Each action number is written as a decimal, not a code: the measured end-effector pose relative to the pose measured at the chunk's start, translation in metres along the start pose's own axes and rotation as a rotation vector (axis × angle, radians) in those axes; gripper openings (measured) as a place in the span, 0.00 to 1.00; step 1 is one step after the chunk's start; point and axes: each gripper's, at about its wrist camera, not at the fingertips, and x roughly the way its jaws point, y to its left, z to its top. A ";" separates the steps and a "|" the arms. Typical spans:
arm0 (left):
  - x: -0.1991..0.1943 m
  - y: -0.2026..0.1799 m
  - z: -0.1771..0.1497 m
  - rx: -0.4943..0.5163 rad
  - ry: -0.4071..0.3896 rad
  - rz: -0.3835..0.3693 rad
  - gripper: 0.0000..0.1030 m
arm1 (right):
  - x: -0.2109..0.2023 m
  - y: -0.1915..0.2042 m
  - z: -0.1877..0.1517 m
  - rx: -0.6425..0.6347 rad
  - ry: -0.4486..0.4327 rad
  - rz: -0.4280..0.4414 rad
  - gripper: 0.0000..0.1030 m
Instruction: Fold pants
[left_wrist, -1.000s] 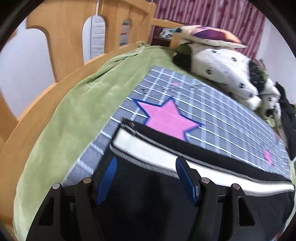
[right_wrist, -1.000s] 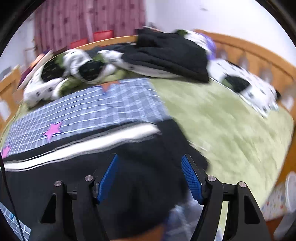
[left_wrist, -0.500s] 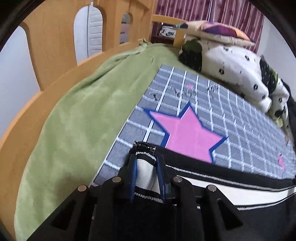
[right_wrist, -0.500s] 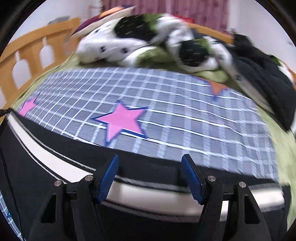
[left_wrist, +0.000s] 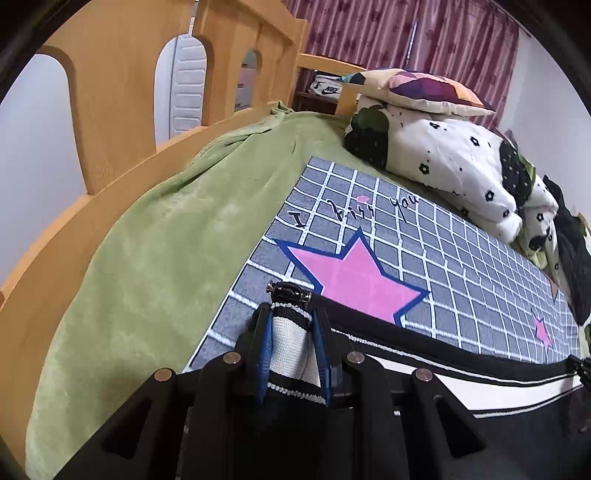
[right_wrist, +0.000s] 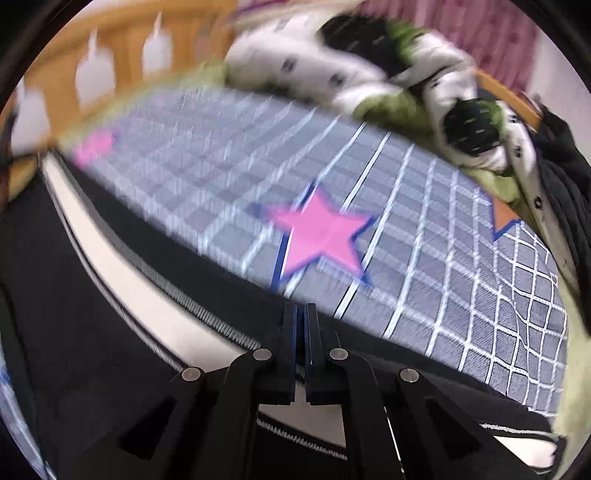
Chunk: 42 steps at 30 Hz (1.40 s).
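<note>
Lying across the near part of a grey grid-patterned mat (left_wrist: 461, 258) on a bed, the black pants (left_wrist: 424, 435) show a broad white side stripe (left_wrist: 498, 387) edged with thin black-and-white piping, running from the left gripper toward the right edge of the left wrist view. The left gripper (left_wrist: 291, 343) is clenched on one end of the garment, where the white band is bunched upright between its blue pads (left_wrist: 266, 354) and a small dark metal-tipped fitting (left_wrist: 290, 291) sticks up just past the fingertips (what kind of fitting it is cannot be told). In the right wrist view, which is badly smeared by motion blur, the same pants (right_wrist: 74, 332) fill the lower left, black cloth with the white stripe (right_wrist: 122, 273) curving from the upper left down toward the right gripper (right_wrist: 300, 317). Its fingers are pressed almost together over the black edge of the garment where it meets the mat, and it appears to pinch that edge, though the blur leaves the contact itself unclear. The mat carries pink stars outlined in blue (left_wrist: 351, 277), one just beyond each gripper (right_wrist: 317, 232). Around the mat lies a green blanket (left_wrist: 155, 240), with a wooden bed rail (left_wrist: 110, 74) beyond it, and a white flower-print duvet (left_wrist: 443, 158) is heaped at the far side under a patterned pillow (left_wrist: 417, 88).
</note>
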 end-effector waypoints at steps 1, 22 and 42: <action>0.009 -0.002 0.000 0.005 0.017 0.024 0.20 | 0.000 -0.005 0.001 0.028 -0.014 0.008 0.03; 0.035 -0.136 -0.037 0.262 0.189 -0.095 0.62 | 0.018 -0.081 -0.058 0.261 0.052 -0.202 0.50; -0.066 -0.089 -0.160 0.457 0.146 -0.028 0.69 | -0.065 -0.041 -0.080 0.491 -0.021 -0.143 0.30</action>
